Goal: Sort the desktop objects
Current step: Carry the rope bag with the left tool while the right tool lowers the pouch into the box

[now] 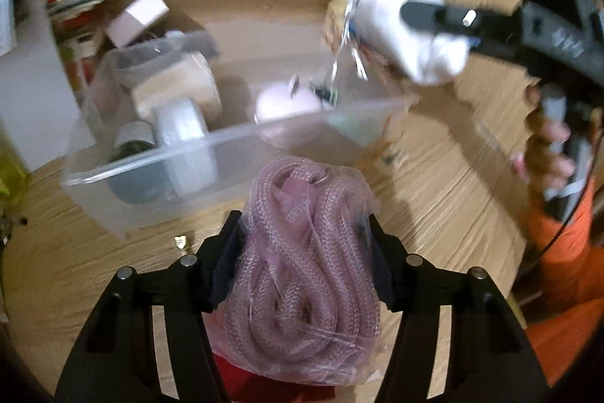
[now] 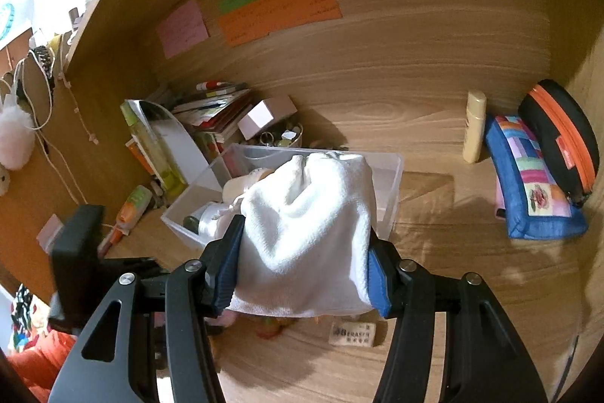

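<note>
Two views:
L wrist: left gripper pinching bagged pink rope, just before clear bin on desk.
R wrist: right gripper pinching white cloth pouch, held over bin front.

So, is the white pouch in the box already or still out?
Out. The right gripper holds the white pouch in the air, above the clear box.
</note>
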### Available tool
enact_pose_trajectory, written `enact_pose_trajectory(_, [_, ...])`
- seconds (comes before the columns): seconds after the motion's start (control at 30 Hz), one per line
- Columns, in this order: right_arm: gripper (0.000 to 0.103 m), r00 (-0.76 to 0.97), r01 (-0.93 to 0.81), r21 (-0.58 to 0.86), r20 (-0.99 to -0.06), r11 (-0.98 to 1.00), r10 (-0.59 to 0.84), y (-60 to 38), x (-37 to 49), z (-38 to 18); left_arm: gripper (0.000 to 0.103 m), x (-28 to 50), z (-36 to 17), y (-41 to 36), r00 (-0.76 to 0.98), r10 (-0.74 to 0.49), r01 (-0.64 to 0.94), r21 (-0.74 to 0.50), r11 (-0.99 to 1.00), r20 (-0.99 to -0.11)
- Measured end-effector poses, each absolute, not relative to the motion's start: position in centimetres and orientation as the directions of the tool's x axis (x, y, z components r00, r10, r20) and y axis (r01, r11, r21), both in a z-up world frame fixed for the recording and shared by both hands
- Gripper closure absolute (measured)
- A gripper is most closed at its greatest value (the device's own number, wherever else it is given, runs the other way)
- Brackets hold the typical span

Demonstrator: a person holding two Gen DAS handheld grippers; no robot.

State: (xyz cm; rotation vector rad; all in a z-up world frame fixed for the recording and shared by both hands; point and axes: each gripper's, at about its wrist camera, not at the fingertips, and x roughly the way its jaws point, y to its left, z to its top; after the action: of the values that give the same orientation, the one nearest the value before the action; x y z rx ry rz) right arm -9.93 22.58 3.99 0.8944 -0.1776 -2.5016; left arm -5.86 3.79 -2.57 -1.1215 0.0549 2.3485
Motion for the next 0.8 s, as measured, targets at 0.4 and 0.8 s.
enact_pose_trajectory(0.4, [0.051, -0.696, 0.358, 0.278, -0.557, -0.891, -0.454, 21.9, -11.7, 4.8, 0.065, -6.0, 2.2, 1.5, -0.584, 0.471, -0.437, -0.234, -0.869, -0.661])
enact_pose_trajectory(0.8, [0.051, -0.681, 0.345, 0.201, -0.618, -0.917, -0.392, 21.3, -13.1, 3.2, 0.065, -6.5, -1.7, 4.0, -0.511, 0.338, -0.427, -0.108, -0.898, -0.79])
